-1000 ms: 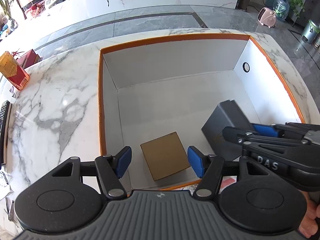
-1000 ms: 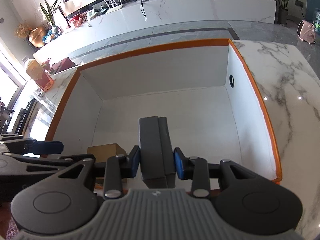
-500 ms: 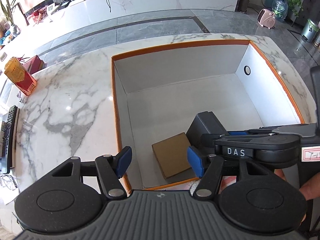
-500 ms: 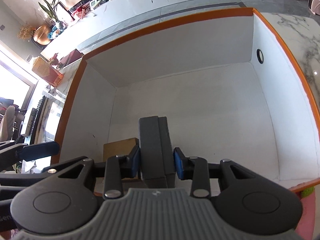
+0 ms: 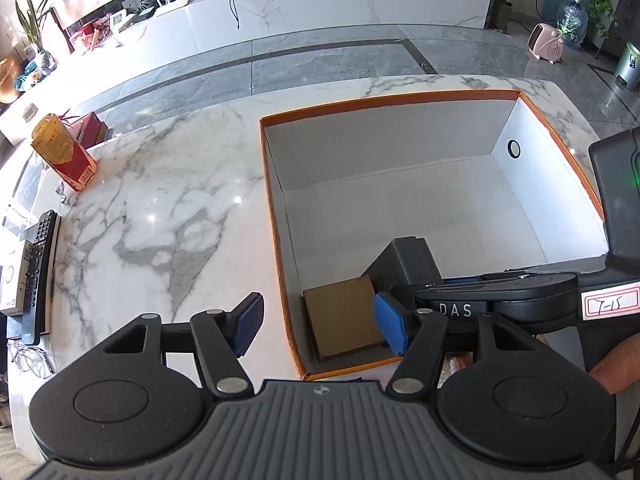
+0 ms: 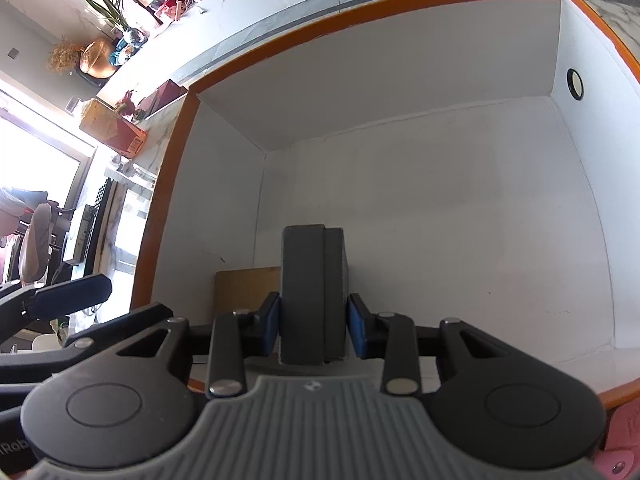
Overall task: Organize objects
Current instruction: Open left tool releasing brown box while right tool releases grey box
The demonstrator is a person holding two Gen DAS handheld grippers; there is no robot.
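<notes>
A large white box with an orange rim (image 5: 272, 216) (image 6: 400, 12) sits on the marble table. My right gripper (image 6: 313, 328) is shut on a dark grey box (image 6: 312, 292) (image 5: 404, 264), held on edge low inside the big box near its front left corner. A flat brown cardboard box (image 5: 346, 322) (image 6: 248, 288) lies on the floor of the big box just left of the grey one. My left gripper (image 5: 318, 326) stands open with nothing in it, above the big box's front left corner, beside the right gripper's body (image 5: 500, 308).
On the marble table (image 5: 160, 208) to the left stand a red and yellow carton (image 5: 64, 156), a remote control (image 5: 38, 272) and a pair of glasses (image 5: 28, 360). The right and far parts of the big box's floor are bare. A hand (image 5: 616, 364) grips the right tool.
The right gripper has sunk deeper into the big box with the grey box and tilted further down. The left gripper has drifted leftward, so the big box sits further right in its view.
</notes>
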